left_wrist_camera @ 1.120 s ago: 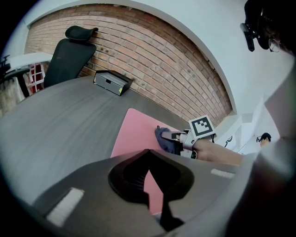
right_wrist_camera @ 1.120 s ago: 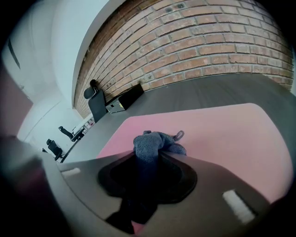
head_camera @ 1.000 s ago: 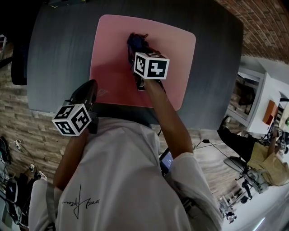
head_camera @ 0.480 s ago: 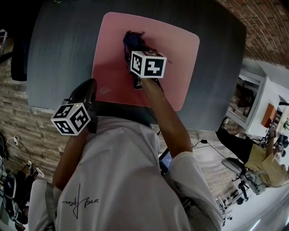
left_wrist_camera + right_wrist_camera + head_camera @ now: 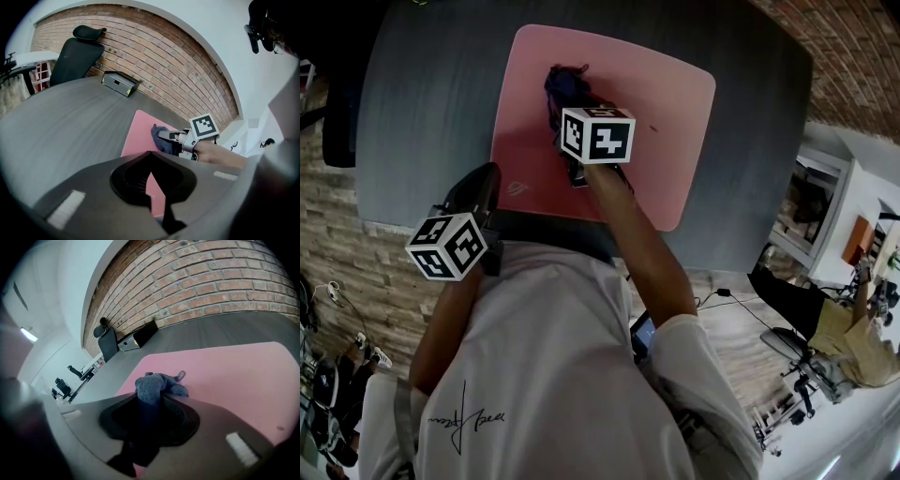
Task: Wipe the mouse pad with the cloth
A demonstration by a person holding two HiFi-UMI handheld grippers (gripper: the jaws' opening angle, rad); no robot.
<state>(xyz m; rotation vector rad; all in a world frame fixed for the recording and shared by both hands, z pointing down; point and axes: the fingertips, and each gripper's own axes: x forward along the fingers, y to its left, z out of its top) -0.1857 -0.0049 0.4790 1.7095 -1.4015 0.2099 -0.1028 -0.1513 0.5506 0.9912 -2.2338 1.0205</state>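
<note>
Right tongs (image 5: pixel 149 405) clamp my soft, light cloth (image 5: pixel 157 383) by a bunched fold, pressed onto the pink mouse pad (image 5: pixel 666 112) on the counter (image 5: pixel 431 94); it should drag easily. Left tongs (image 5: pixel 151 174) hang closed, empty.

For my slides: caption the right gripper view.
Right tool grips a grey-blue cloth resting on the pink mouse pad, brick wall behind.

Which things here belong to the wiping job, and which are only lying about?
Job: cloth, gripped in the right tongs; pink mouse pad under it.
Lying about: black box on the table; office chair behind it; left tongs, shut and empty.
</note>
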